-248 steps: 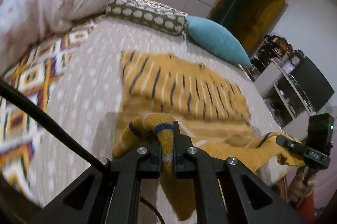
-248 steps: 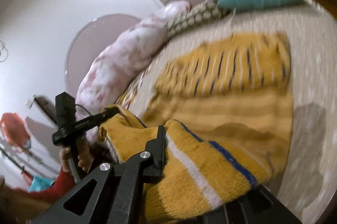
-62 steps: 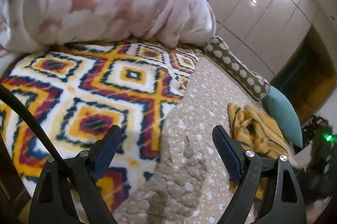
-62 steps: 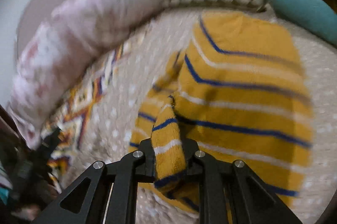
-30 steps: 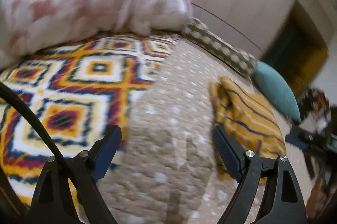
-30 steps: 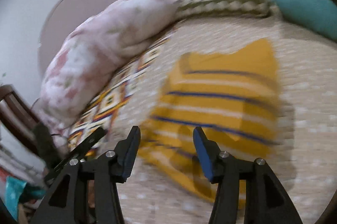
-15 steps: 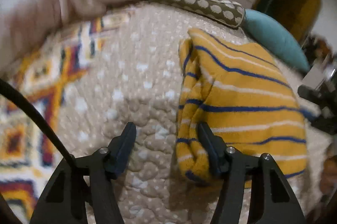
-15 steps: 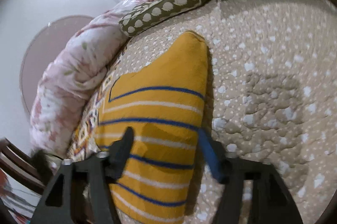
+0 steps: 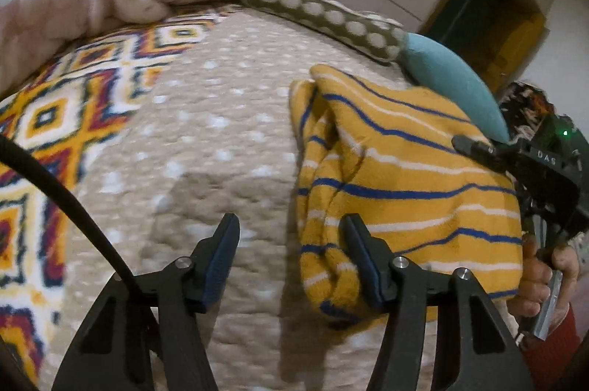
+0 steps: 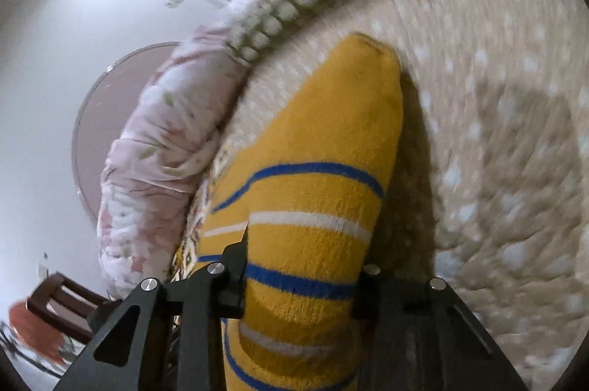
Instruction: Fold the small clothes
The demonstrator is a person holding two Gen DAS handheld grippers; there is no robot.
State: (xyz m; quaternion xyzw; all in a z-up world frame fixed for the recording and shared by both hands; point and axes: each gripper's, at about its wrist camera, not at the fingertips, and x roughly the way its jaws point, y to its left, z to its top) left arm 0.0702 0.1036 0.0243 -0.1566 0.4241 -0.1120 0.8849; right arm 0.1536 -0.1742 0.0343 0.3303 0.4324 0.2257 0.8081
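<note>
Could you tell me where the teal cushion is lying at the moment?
In the left wrist view the teal cushion lies upper right on the bed, between the spotted bolster and the folded yellow striped garment.

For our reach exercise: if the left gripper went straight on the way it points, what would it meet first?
Probably the beige quilt: between the open left gripper lies only bedspread; the yellow striped sweater sits just beside it.

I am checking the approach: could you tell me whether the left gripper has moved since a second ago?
Yes: the left gripper has swung from the patterned blanket toward the sweater.
</note>
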